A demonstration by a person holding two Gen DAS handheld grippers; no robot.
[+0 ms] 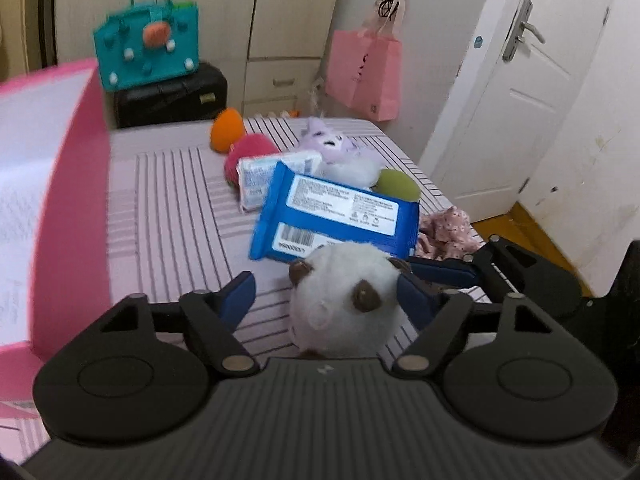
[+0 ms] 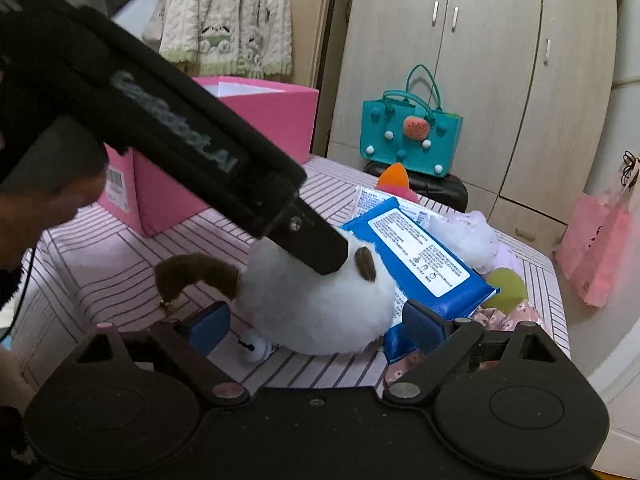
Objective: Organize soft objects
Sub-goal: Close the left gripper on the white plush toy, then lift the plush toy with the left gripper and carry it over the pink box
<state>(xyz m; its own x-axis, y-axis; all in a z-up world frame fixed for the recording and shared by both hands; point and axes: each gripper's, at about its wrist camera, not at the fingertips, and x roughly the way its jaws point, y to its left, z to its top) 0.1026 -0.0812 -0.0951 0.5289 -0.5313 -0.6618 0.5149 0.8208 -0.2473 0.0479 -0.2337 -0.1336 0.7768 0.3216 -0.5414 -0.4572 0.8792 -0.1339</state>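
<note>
A white plush cat with brown ears and tail lies on the striped bed. My left gripper is open, its fingers on either side of the plush, apart from it on the left. The plush also shows in the right wrist view between the fingers of my open right gripper, with the left gripper's body over it. A blue wipes pack lies just behind the plush. Beyond it lie a purple plush, a pale wipes pack, and orange, pink and green soft balls.
A pink box stands open at the bed's left side. A teal bag sits on a black case behind the bed. A pink paper bag hangs by the white door. Floral cloth lies at the bed's right edge.
</note>
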